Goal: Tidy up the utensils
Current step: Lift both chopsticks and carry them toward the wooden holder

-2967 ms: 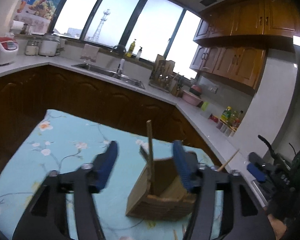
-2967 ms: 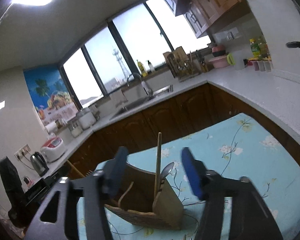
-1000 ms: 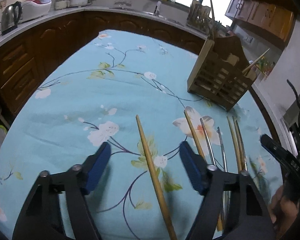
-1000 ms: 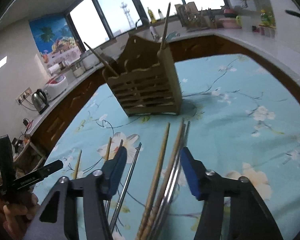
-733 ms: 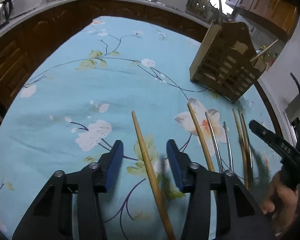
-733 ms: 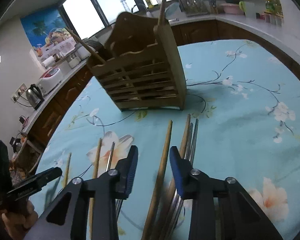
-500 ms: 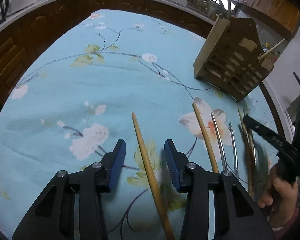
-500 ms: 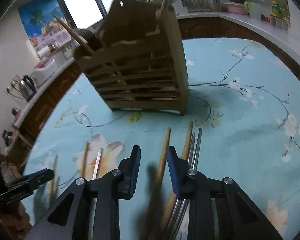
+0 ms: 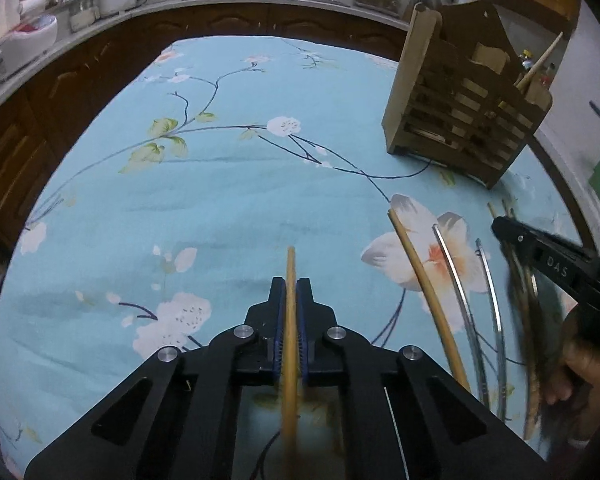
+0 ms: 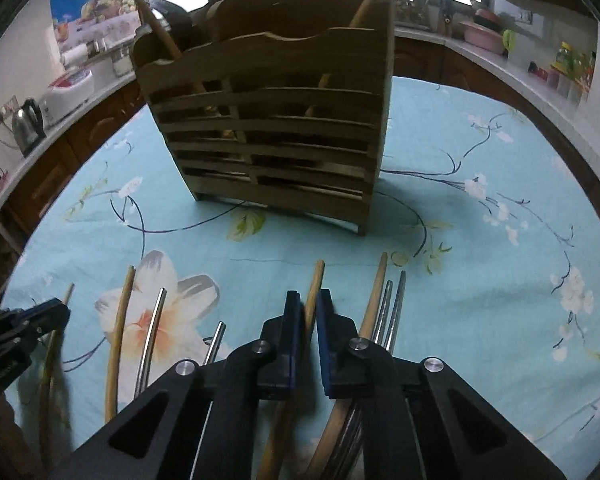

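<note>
My left gripper (image 9: 290, 286) is shut on a wooden chopstick (image 9: 290, 264) that lies along the floral tablecloth. My right gripper (image 10: 309, 300) is shut on another wooden chopstick (image 10: 315, 276), just in front of the wooden slatted utensil holder (image 10: 276, 152). The holder also shows at the upper right of the left wrist view (image 9: 460, 116) with sticks standing in it. More wooden chopsticks (image 10: 374, 292) and metal chopsticks (image 10: 394, 300) lie beside my right gripper. The right gripper shows in the left wrist view (image 9: 540, 252).
A wooden chopstick (image 9: 416, 268) and metal chopsticks (image 9: 456, 276) lie between the two grippers. The light blue floral cloth (image 9: 220, 184) covers the table. Dark wood cabinets and a white counter (image 9: 100, 24) with appliances ring the table.
Both grippers dropped from above the holder to the table, moved in over the chopsticks, and closed: the left on one wooden chopstick, the right on another.
</note>
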A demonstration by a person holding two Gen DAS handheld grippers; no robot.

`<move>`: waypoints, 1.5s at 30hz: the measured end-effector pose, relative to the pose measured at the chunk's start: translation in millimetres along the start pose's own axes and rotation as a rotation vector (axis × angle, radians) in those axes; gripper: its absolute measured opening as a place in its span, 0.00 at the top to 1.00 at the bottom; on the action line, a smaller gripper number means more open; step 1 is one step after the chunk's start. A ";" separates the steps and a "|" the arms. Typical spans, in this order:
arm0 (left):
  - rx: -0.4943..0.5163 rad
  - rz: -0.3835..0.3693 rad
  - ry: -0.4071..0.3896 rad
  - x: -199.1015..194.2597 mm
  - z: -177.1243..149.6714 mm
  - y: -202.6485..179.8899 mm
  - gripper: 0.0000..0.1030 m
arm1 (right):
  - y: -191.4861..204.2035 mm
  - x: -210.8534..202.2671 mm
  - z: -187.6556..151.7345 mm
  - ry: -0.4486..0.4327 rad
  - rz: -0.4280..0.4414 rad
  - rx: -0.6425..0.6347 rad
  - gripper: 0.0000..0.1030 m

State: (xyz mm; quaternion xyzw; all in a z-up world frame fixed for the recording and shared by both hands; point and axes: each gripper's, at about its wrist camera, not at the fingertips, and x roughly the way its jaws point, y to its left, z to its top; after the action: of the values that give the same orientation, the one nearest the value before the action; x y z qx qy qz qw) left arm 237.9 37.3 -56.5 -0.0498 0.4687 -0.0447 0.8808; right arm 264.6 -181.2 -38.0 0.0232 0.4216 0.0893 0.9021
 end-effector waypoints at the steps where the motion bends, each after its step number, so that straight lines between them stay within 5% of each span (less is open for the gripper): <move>1: -0.014 -0.021 0.003 -2.3 -0.1 2.6 0.96 | -2.8 -1.2 0.5 0.003 0.030 0.025 0.93; 8: -0.054 -0.127 -0.068 -43.1 0.1 2.9 0.96 | -8.4 -47.3 0.9 -0.070 0.156 0.099 0.95; 20: -0.025 -0.263 -0.256 -142.4 9.9 -6.6 0.96 | -11.8 -149.1 4.7 -0.270 0.234 0.119 0.95; 29: -0.023 -0.284 -0.344 -176.9 11.0 -8.6 0.96 | -25.2 -200.5 8.7 -0.397 0.234 0.141 0.95; 45: -0.037 -0.297 -0.403 -187.2 19.4 -13.6 0.96 | -35.2 -215.3 6.5 -0.443 0.230 0.163 0.95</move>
State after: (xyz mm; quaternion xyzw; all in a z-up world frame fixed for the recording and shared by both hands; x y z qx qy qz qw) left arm 149.3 48.2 109.8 -0.1422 0.2719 -0.1545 0.9391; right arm 139.2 -254.4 125.0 0.1623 0.2141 0.1498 0.9515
